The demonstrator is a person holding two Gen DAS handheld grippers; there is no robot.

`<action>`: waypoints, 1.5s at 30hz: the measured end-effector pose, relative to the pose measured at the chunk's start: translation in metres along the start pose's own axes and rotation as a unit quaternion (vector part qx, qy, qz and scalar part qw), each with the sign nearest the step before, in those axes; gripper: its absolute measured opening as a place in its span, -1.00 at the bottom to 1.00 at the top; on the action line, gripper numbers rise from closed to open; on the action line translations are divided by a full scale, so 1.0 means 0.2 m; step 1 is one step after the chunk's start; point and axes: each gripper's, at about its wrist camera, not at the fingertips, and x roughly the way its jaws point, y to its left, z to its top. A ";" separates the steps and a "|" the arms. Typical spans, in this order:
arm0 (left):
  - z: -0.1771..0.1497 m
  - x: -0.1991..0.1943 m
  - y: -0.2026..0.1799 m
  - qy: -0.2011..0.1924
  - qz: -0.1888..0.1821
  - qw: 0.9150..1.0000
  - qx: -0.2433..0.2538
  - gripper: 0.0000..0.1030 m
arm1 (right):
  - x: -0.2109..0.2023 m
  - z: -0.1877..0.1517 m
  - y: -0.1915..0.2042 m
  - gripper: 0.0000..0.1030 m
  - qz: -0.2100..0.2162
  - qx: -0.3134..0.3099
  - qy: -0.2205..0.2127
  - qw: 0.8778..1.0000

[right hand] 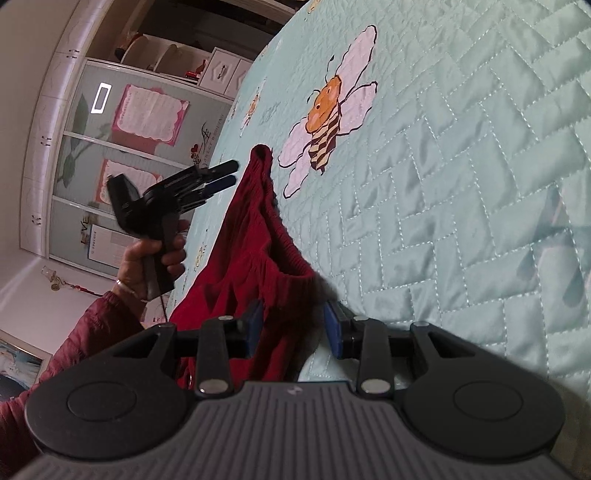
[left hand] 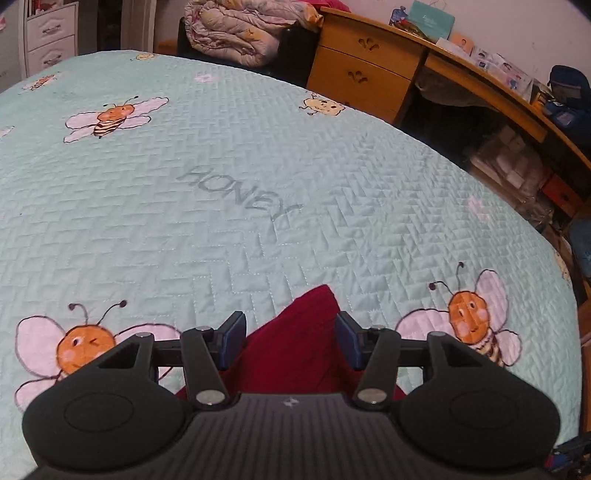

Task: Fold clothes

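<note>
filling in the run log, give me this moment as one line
stage: fold start | red garment: on bed quilt, waistband between both jaws | left gripper: open | right gripper: open, not pressing

Loads of open space ahead of the left hand-held gripper [left hand: 290,339]: the pale green quilted bedspread with bee prints [left hand: 229,206] runs flat and bare all the way to the far edge. The only thing in its path is the dark red fabric garment [left hand: 299,343], bunched right between its open jaws. Past the bed's far edge sit a rolled-up floral quilt [left hand: 236,29] and an orange wooden desk with drawers [left hand: 365,74], well apart.

On the right hand-held gripper [right hand: 293,330], the garment's elastic waistband [right hand: 295,273] sits between the jaws. To its right the bedspread is clear. To its left, the other gripper and the hand [right hand: 155,266] holding it block the way.
</note>
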 end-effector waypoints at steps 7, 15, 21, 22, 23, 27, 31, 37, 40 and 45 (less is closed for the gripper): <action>-0.03 0.13 0.01 0.020 -0.005 1.000 -0.005 0.00 | 0.00 -0.01 0.02 -0.29 0.002 -0.026 -0.001 1.000; -0.02 0.03 -0.13 0.012 0.025 0.998 0.063 -0.82 | 0.02 -0.01 -0.02 -0.26 0.028 0.018 -0.037 0.999; 0.00 0.01 -0.12 0.006 0.040 0.997 0.062 -0.83 | 0.07 0.03 -0.08 -0.26 0.059 0.058 -0.040 0.996; 0.00 0.01 -0.12 0.007 0.042 0.997 0.061 -0.83 | 0.09 0.03 -0.08 -0.26 0.062 0.055 -0.040 0.996; 0.01 0.02 -0.12 0.008 0.045 0.997 0.059 -0.83 | 0.10 0.03 -0.07 -0.27 0.066 0.051 -0.040 0.996; 0.01 0.01 -0.18 0.011 0.062 0.994 0.090 -0.83 | 0.14 0.01 -0.04 -0.65 0.055 0.016 -0.038 0.998; 0.07 -0.13 -0.24 -0.023 0.076 0.990 0.116 -0.83 | 0.09 -0.01 0.08 -0.83 0.020 -0.061 -0.055 0.996; 0.31 -0.34 -0.40 -0.117 0.085 0.978 0.150 -0.99 | -0.16 0.08 0.31 -0.84 0.009 -0.119 -0.131 0.984; 0.33 -0.23 -0.46 -0.104 0.088 0.977 0.162 -0.98 | -0.12 0.13 0.21 -0.83 -0.041 -0.088 -0.120 0.988; 0.18 -0.05 -0.35 -0.063 0.121 0.980 0.145 -0.90 | -0.04 0.12 0.01 -0.82 -0.066 -0.041 -0.098 0.992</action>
